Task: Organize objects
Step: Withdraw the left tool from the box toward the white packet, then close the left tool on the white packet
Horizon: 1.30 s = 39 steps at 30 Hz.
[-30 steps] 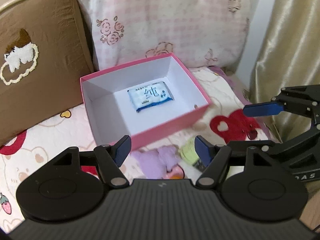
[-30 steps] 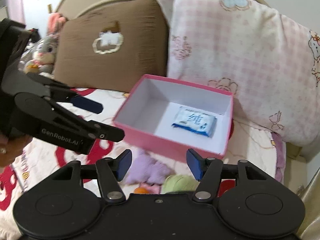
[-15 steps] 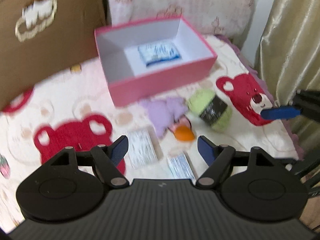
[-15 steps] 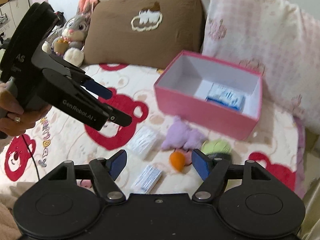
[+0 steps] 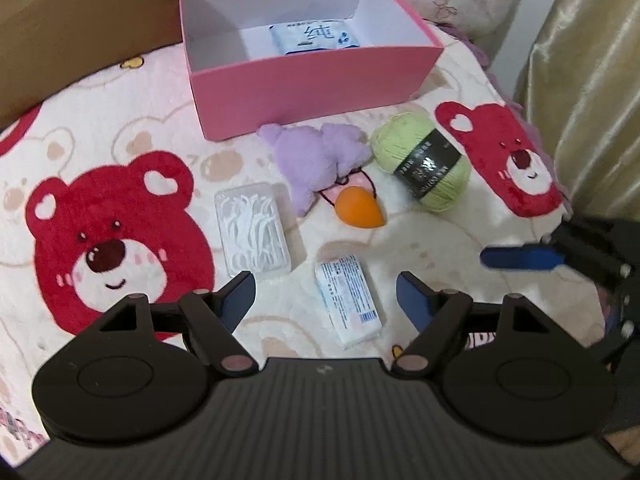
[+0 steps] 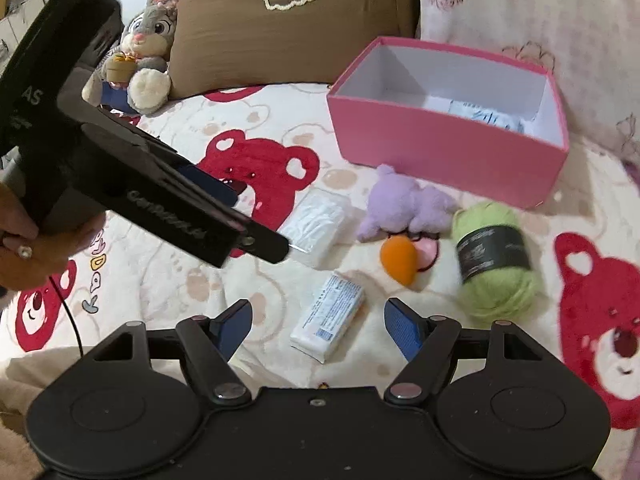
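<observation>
**Tongs open above scattered items on the bed**

Both tongs stand with fingers spread and hold nothing. Left tongs [image 5: 325, 294] hover over a white tissue pack [image 5: 347, 299] lying near the viewer on the bear-print blanket [image 5: 120, 112]; right tongs [image 6: 317, 320] hover over the same pack [image 6: 329, 317], while the right tongs' blue pad also shows at the right edge of the left wrist view. A clear box of floss picks [image 5: 252, 230] lies left of the pack. Farther off lie an orange sponge [image 5: 358, 211], touching a purple plush toy [image 5: 316, 156], and a green yarn ball [image 5: 422, 162] to their right. A pink box [image 5: 312, 76] stands at the far side, open, with a blue-and-white tissue packet [image 5: 314, 37] on its floor. A brown pillow [image 6: 288, 20] and a grey rabbit plush [image 6: 146, 44] sit beyond, far left in the right wrist view.
</observation>
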Available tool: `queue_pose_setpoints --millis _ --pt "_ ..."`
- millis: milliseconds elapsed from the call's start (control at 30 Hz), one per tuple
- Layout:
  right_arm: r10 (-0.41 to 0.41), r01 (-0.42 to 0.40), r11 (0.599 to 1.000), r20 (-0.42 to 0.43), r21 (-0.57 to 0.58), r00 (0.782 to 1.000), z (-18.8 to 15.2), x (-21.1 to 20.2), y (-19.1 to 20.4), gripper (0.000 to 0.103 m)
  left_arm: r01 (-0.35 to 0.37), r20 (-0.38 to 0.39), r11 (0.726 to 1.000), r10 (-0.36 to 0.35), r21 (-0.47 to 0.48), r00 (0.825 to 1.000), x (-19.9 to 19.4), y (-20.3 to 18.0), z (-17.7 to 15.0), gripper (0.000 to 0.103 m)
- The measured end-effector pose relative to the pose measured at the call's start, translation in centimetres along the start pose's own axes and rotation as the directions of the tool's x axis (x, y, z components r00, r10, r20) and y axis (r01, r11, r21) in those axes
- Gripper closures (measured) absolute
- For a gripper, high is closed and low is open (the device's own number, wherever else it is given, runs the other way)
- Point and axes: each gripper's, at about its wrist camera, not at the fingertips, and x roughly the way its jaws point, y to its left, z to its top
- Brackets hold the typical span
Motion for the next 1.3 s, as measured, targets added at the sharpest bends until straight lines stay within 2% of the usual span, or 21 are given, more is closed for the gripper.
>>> queue_pose_setpoints --millis 200,333,467,667,767,833,900,967,1000,1033,1233,1300 --pt "-0.005 0.005 0.999 0.006 0.052 1.0 -2.0 2.9 -0.7 0.026 0.039 0.039 0.998 -0.037 -0.055 0.999 2.9 0.7 -1.4 0.026" --pt "0.027 -0.027 0.997 0.004 0.078 1.0 -3.1 4.8 -0.7 0.026 0.065 0.059 0.994 -0.06 -0.088 0.996 4.4 1.1 -2.6 0.026" --pt "0.042 -0.04 0.998 -0.029 0.056 0.999 -3.6 7.2 -0.3 0.026 0.06 0.065 0.993 -0.054 -0.106 0.996 5.7 1.3 -3.7 0.028" --pt "0.07 -0.057 0.988 -0.09 0.142 0.994 -3.4 10.2 -1.4 0.026 0.112 0.06 0.98 -0.103 -0.166 0.993 7.2 2.0 -4.9 0.031" --pt "0.084 -0.057 0.977 -0.126 0.205 0.989 -3.6 11.2 -1.9 0.026 0.147 0.047 0.969 -0.14 -0.198 0.989 8.1 2.1 -5.3 0.039" --pt "0.069 -0.042 0.979 -0.135 0.198 0.988 -3.5 11.8 -1.6 0.026 0.167 0.034 0.961 -0.164 -0.222 0.986 8.9 2.0 -5.4 0.047" --pt "0.053 -0.025 0.982 -0.146 0.187 0.988 -3.5 11.9 -1.2 0.028 0.182 0.011 0.953 -0.185 -0.242 0.983 9.7 1.9 -5.6 0.063" --pt "0.035 -0.008 0.984 -0.149 0.18 0.988 -3.4 12.0 -1.2 0.039 0.186 -0.01 0.949 -0.194 -0.255 0.981 10.5 1.6 -5.8 0.069" --pt "0.019 0.007 0.985 -0.151 0.172 0.988 -3.4 12.0 -1.3 0.048 0.18 -0.007 0.95 -0.187 -0.254 0.982 10.6 1.5 -5.9 0.073" --pt "0.014 0.011 0.987 -0.154 0.157 0.988 -3.4 11.9 -1.3 0.053 0.176 -0.003 0.952 -0.183 -0.249 0.983 10.6 1.3 -6.0 0.074" --pt "-0.025 0.037 0.996 -0.146 0.081 0.989 -3.6 11.6 -0.9 0.053 0.163 0.0 0.952 -0.168 -0.258 0.986 11.0 0.6 -6.0 0.073" --pt "-0.014 0.029 0.994 -0.144 0.102 0.99 -3.7 11.9 -1.4 0.052 0.143 0.006 0.96 -0.145 -0.239 0.989 11.1 0.1 -6.1 0.071"
